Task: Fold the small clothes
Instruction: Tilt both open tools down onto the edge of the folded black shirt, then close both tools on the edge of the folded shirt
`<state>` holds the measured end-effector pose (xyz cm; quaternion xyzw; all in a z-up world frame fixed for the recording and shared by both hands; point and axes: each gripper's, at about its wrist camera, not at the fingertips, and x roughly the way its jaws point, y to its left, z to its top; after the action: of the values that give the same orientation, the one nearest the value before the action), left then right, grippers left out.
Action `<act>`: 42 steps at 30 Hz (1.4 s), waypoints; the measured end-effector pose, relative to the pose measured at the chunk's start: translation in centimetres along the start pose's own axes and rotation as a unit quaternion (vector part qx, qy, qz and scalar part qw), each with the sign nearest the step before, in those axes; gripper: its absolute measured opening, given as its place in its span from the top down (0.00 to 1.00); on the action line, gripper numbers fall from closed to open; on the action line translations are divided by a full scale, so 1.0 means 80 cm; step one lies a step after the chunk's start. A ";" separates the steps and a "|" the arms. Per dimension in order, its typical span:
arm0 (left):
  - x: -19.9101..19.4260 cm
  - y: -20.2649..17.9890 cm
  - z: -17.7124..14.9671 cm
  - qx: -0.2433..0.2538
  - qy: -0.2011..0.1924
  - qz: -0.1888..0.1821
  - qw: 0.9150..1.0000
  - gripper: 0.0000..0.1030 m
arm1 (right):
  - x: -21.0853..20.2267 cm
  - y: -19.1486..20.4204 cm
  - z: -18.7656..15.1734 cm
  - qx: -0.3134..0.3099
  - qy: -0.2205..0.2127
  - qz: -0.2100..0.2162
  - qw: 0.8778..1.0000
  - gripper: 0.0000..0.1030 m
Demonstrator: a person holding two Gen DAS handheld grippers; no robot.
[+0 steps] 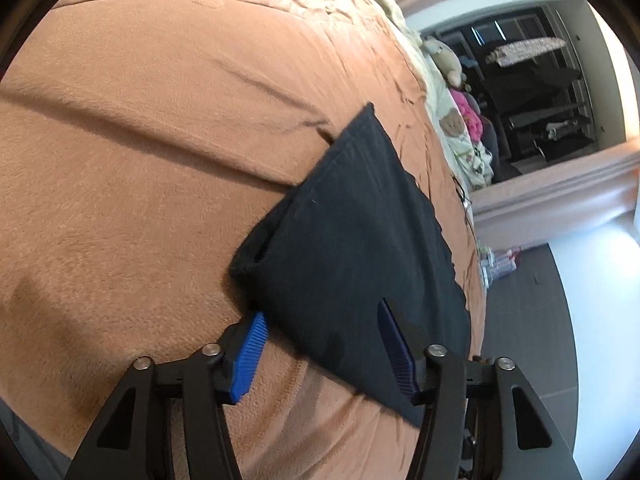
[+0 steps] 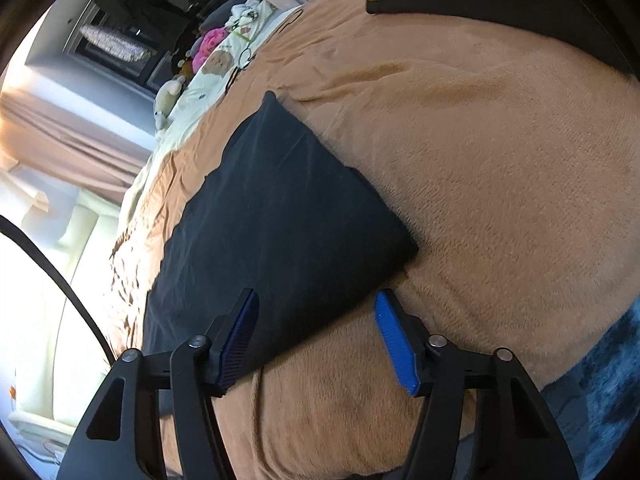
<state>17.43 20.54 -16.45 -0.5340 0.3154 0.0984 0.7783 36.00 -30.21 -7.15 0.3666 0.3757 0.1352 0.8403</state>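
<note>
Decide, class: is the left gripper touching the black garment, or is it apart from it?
Cannot tell. In the left wrist view the open left gripper straddles the near corner of the black garment on the brown blanket, but no contact or gap shows plainly.

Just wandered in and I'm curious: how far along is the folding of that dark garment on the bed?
The black garment already lies folded into a flat shape on the brown blanket. Both the left gripper and the right gripper are open at its near edge, holding nothing. Probably one more fold or tidying remains.
</note>
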 end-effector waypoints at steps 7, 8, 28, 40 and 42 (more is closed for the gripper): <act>0.003 -0.002 -0.006 0.007 -0.025 0.016 1.000 0.51 | 0.004 -0.005 -0.006 -0.001 -0.014 0.003 1.000 0.49; 0.006 -0.002 -0.005 0.007 -0.026 0.019 0.999 0.55 | 0.005 -0.007 -0.005 0.001 -0.013 0.000 1.000 0.55; 0.018 0.003 0.011 0.008 -0.025 0.045 0.999 0.81 | -0.003 -0.031 -0.022 0.103 -0.046 0.039 0.993 0.59; -0.009 -0.031 0.026 0.043 -0.048 0.021 0.998 0.96 | -0.015 0.006 -0.037 0.046 -0.092 0.022 0.994 0.98; -0.017 -0.041 0.028 0.051 -0.057 0.017 0.997 0.96 | -0.017 0.017 -0.042 0.036 -0.096 0.029 0.994 0.99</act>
<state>18.82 21.42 -12.58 -0.4818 0.2843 0.1251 0.8194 32.66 -28.22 -6.95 0.4184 0.2875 0.1102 0.8545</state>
